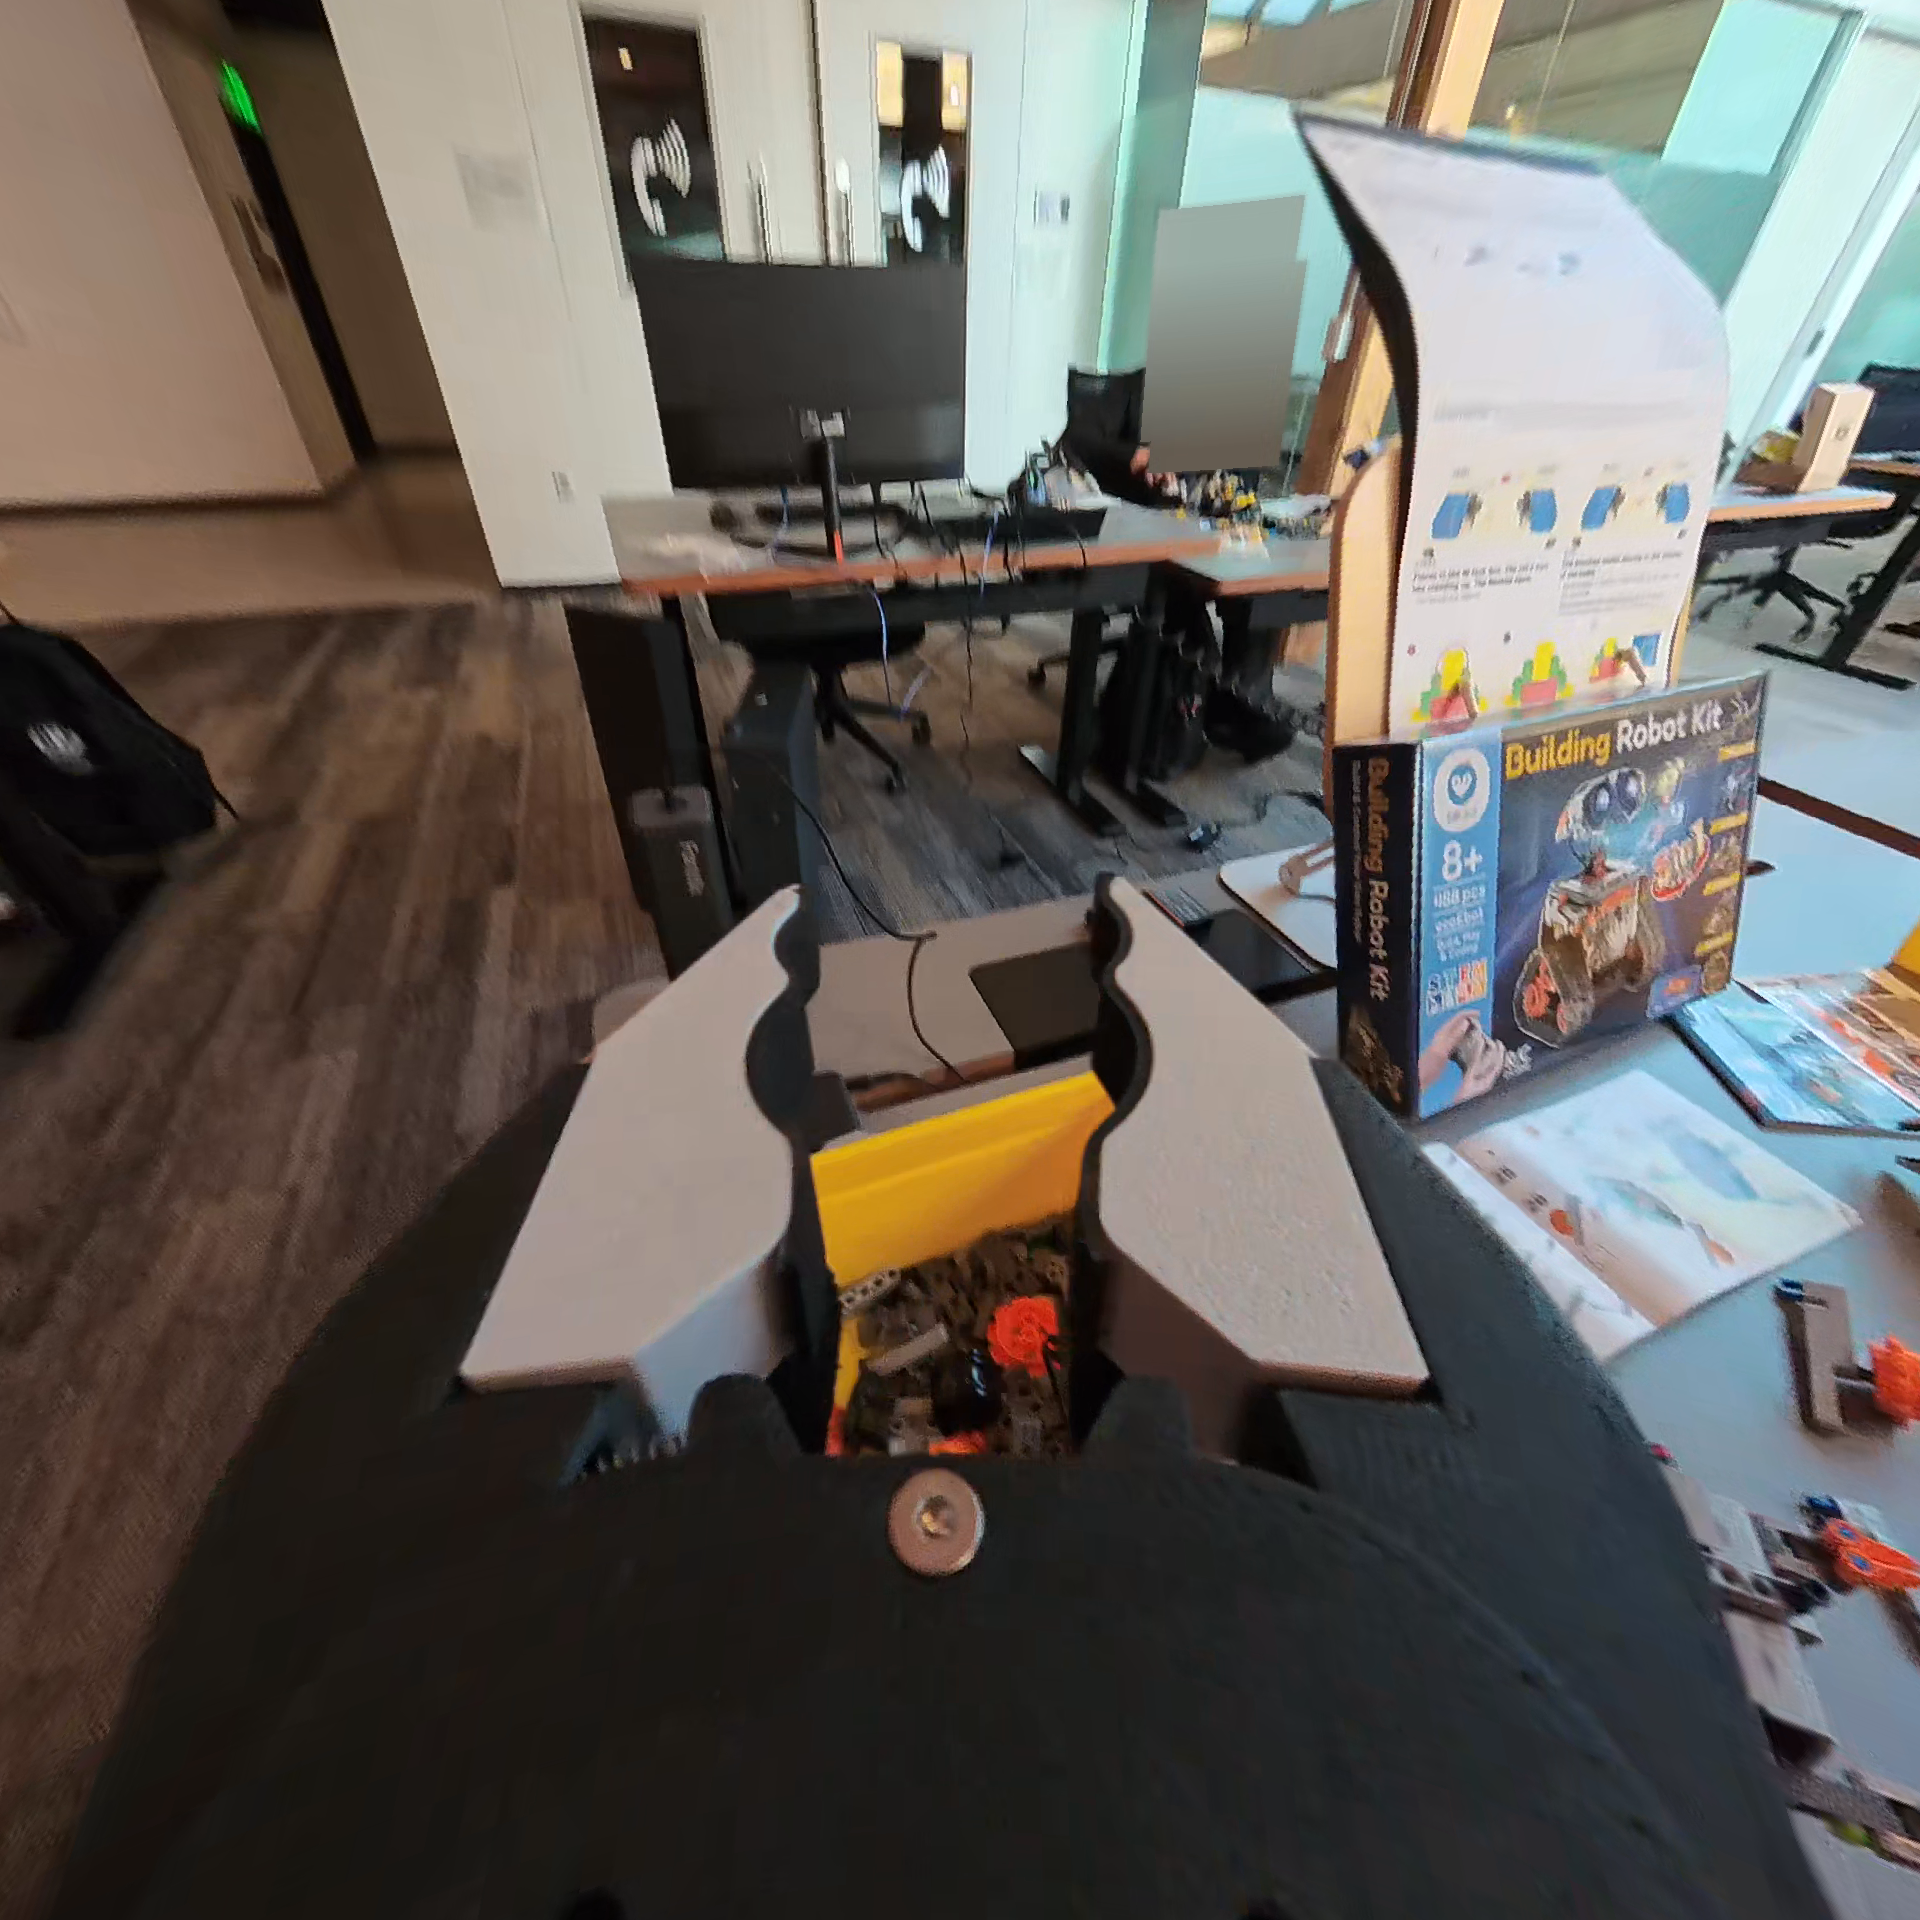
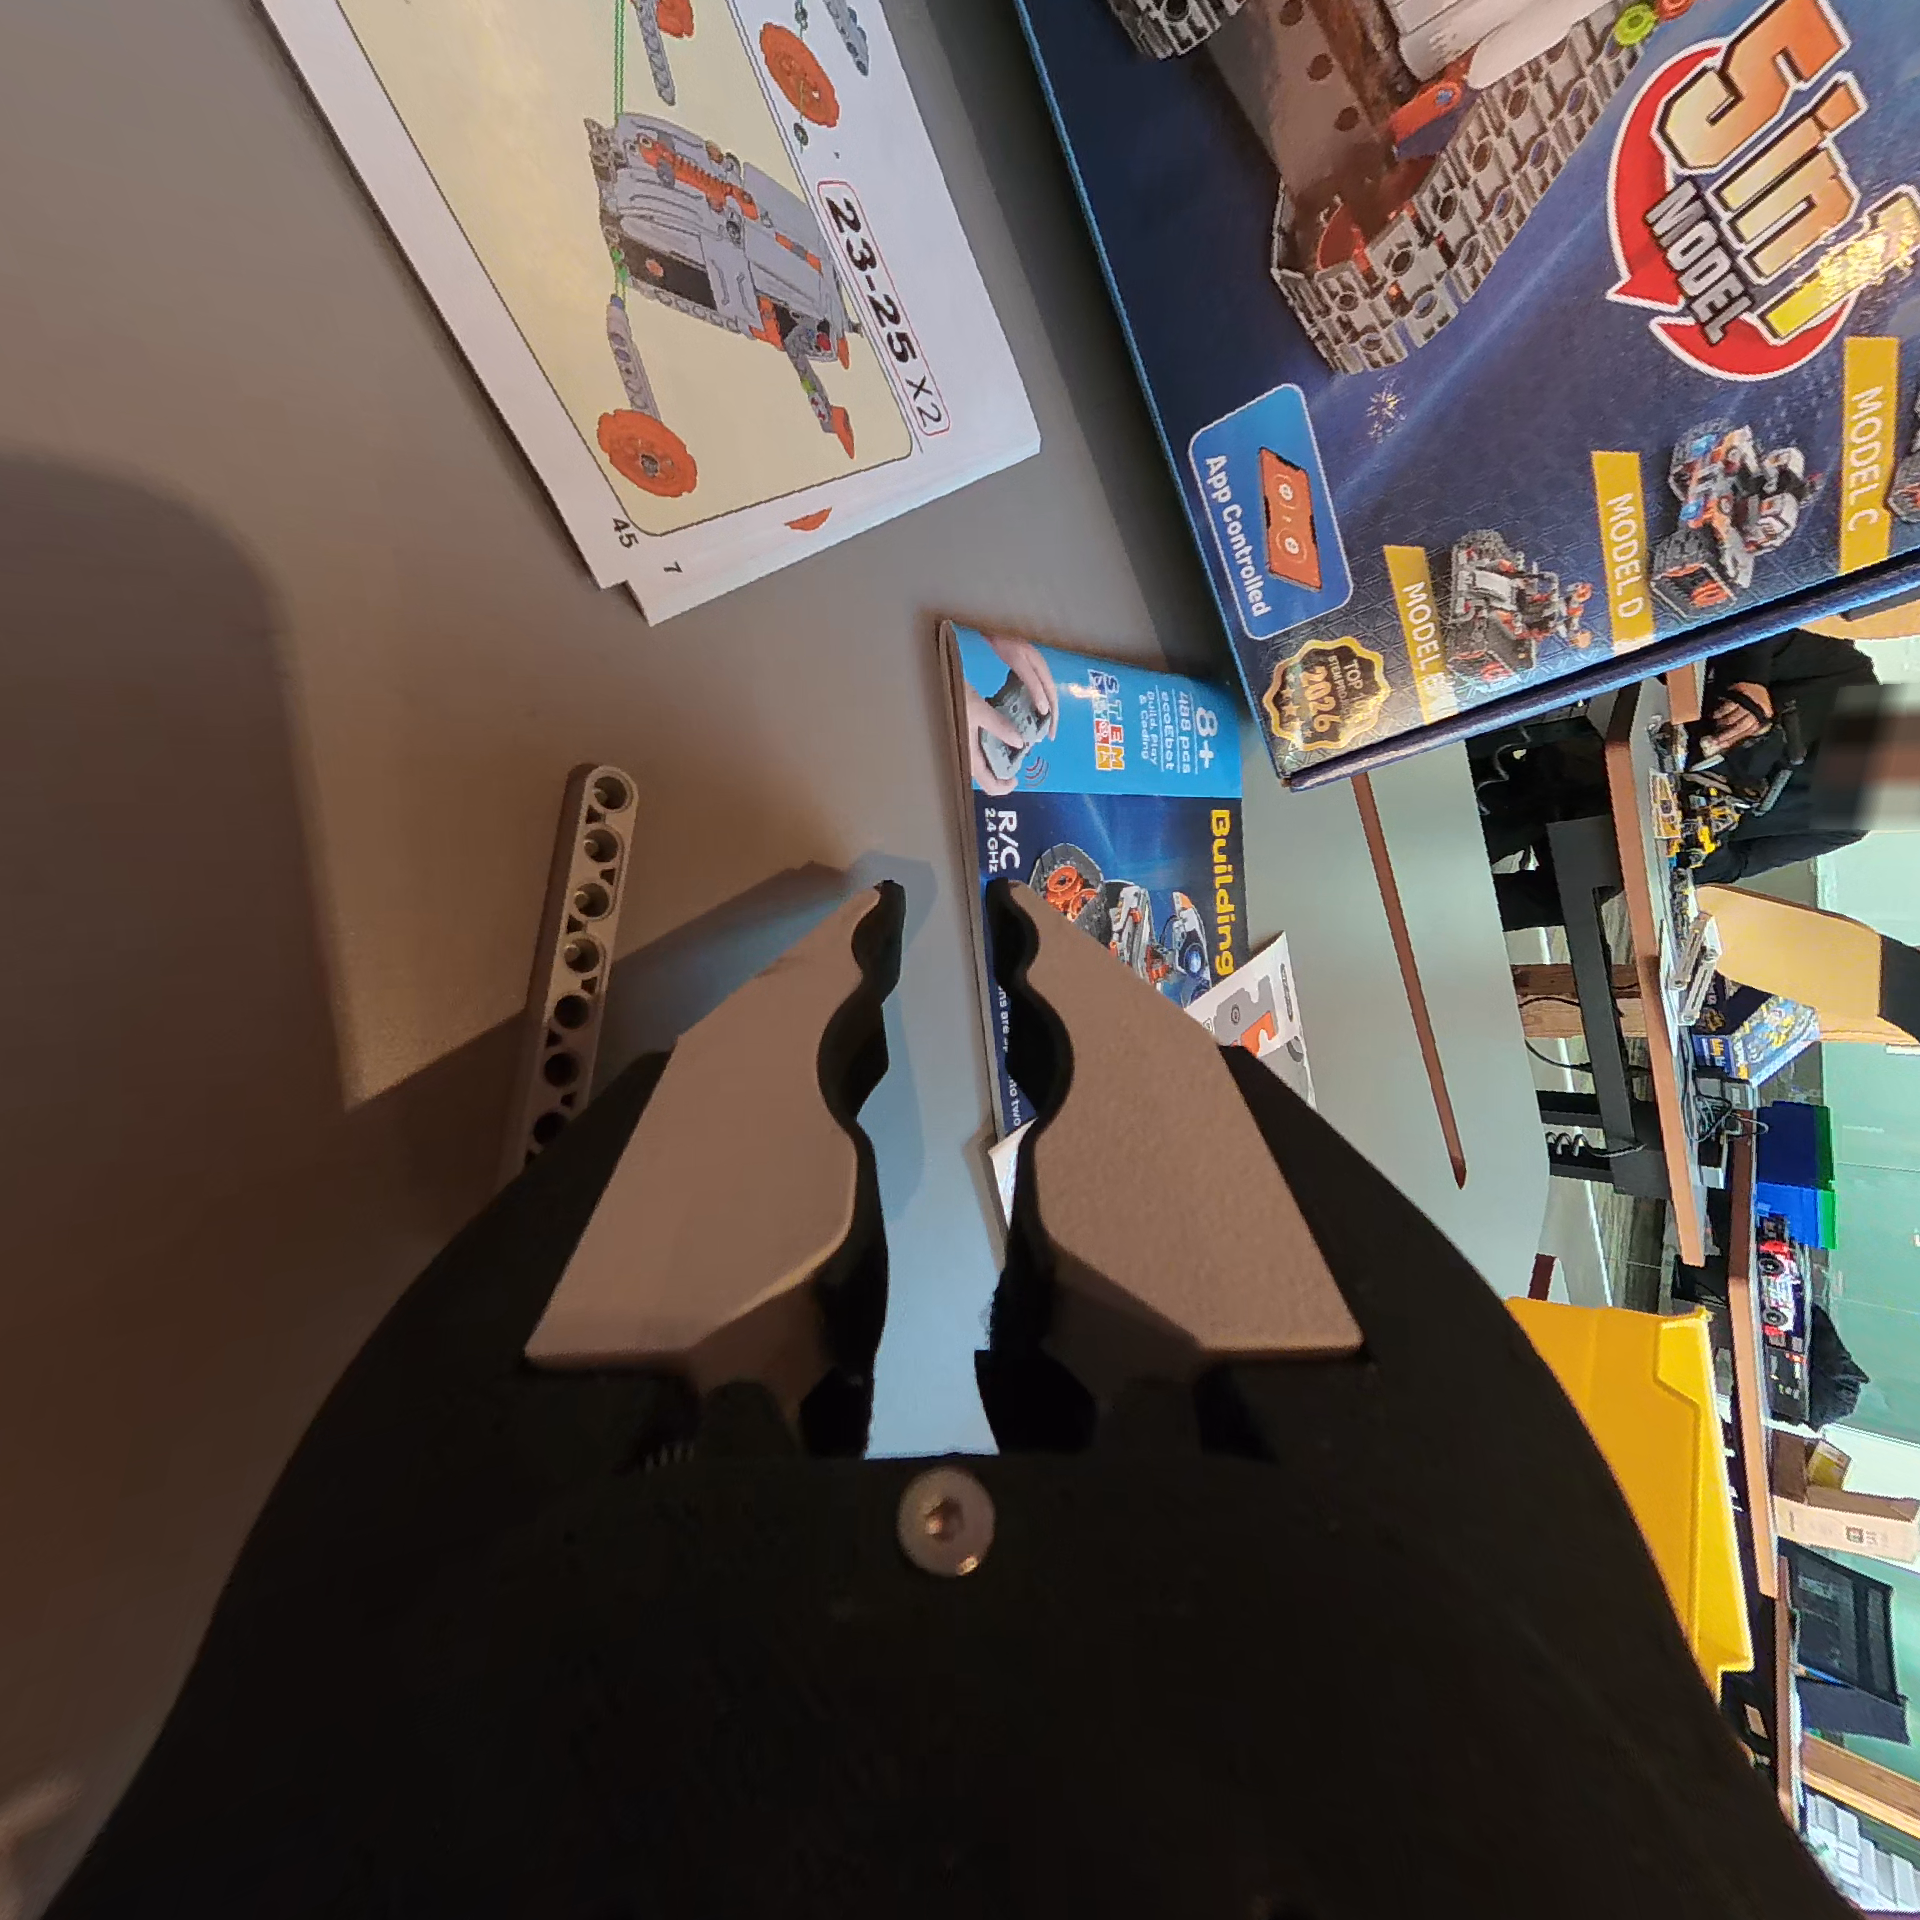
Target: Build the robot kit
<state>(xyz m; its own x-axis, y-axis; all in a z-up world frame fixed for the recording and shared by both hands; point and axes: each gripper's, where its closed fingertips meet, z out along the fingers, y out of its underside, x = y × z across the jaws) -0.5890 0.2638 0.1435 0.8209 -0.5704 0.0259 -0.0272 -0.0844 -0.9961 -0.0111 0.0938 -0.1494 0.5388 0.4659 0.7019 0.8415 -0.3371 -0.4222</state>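
Hovering above a yellow bin [image 1: 956,1174] of small building-kit parts, the left gripper [image 1: 951,914] holds its fingers wide apart with nothing between them, so the bin's loose grey, black and orange pieces [image 1: 956,1340] show straight through the gap, as if the open stance is meant to keep them in sight. The bin sits at the near edge of a grey table [image 1: 1714,1382], close under the gripper. To the right a blue kit box [image 1: 1548,894] stands upright, probably propped so its front picture can be read, and an open instruction booklet [image 1: 1631,1205] lies flat just before it. The right gripper [image 2: 943,894] points down at the same table with its fingers a narrow gap apart and empty; only tabletop shows between them. Just left of its left finger lies a long grey beam with a row of holes [image 2: 582,945], apart from the finger as far as can be seen. A blue-covered booklet [image 2: 1101,821] lies just beyond the right fingertip, and the open instruction pages [image 2: 665,281] rest farther off, spread flat for reading.
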